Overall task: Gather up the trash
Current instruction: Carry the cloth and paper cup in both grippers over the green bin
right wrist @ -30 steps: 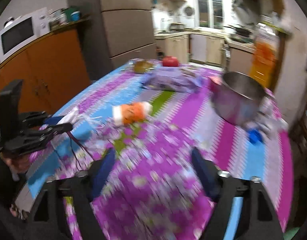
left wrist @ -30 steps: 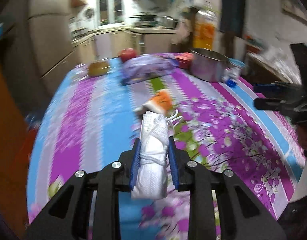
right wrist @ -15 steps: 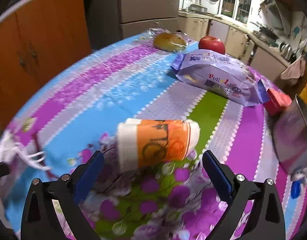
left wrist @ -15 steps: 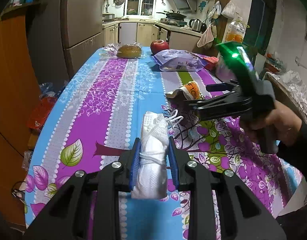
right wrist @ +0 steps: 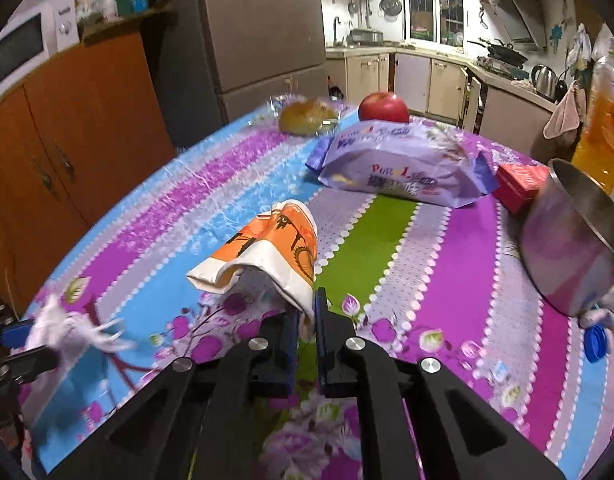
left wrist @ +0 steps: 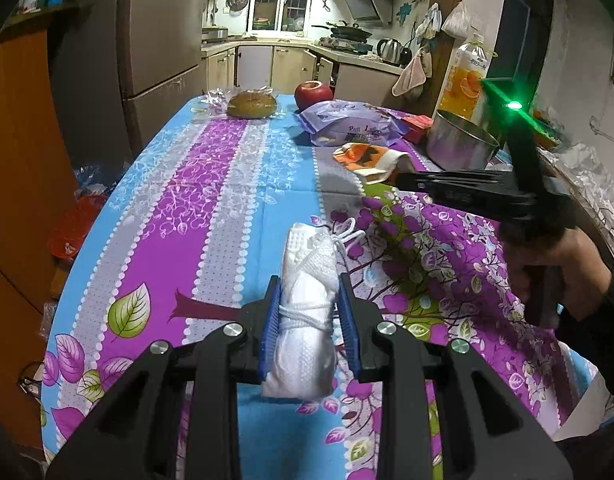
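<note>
My left gripper (left wrist: 309, 304) is shut on a white rolled plastic bag (left wrist: 305, 308) tied with white string, held above the flowered tablecloth. My right gripper (right wrist: 305, 320) is shut on the rim of a crushed orange and white paper cup (right wrist: 267, 252), which tilts up off the cloth. In the left wrist view the right gripper (left wrist: 403, 178) reaches in from the right with the same cup (left wrist: 367, 156) at its tip. The bag in the left gripper also shows at the lower left of the right wrist view (right wrist: 67, 330).
On the table: a purple snack bag (right wrist: 395, 168), a red apple (right wrist: 383, 106), a wrapped bun (right wrist: 307, 116), a red box (right wrist: 521, 184), a steel pot (right wrist: 575, 248), a juice bottle (right wrist: 605, 116) and a blue cap (right wrist: 595, 342). Orange cabinets and a fridge stand to the left.
My right gripper has closed on the paper cup's rim, crushing it and tilting it up. The left gripper still holds the white bag and has barely moved.
</note>
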Action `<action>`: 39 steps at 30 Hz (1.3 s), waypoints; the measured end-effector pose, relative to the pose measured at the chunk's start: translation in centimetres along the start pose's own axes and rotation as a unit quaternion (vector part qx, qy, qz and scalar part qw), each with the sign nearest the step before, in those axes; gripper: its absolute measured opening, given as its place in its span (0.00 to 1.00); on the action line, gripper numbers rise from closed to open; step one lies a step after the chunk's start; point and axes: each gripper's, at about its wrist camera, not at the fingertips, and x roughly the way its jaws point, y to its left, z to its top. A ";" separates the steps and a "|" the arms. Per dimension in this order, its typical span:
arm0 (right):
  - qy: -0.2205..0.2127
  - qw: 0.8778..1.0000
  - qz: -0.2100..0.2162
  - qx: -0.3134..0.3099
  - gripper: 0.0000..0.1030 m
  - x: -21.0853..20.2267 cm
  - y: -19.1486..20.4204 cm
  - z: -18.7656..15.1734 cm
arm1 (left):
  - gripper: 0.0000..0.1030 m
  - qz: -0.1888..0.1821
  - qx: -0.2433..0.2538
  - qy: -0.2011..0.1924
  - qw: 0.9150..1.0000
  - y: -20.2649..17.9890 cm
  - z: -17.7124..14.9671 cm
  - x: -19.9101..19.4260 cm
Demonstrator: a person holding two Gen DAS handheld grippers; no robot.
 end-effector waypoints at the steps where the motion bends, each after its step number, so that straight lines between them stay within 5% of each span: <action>1: -0.004 1.000 0.002 0.002 0.08 -0.8 -0.1 -0.2 | 0.26 -0.003 -0.001 0.000 1.000 -0.1 0.1 0.0; 11: -0.054 0.998 -0.019 0.041 0.08 -12.6 -1.9 -5.7 | 0.26 0.005 0.045 -0.018 0.999 -5.0 1.5 -0.7; 23: -0.062 0.994 -0.056 0.070 0.08 -20.2 -2.6 -14.1 | 0.25 0.052 0.111 -0.018 0.992 -13.1 0.8 0.5; 30: -0.071 0.991 -0.075 0.085 0.08 -23.6 -3.6 -16.4 | 0.25 0.077 0.161 -0.037 0.983 -17.4 0.4 0.4; 39: -0.101 0.983 -0.113 0.102 0.08 -29.6 -6.5 -17.1 | 0.25 0.057 0.216 -0.059 0.973 -23.3 1.4 -0.3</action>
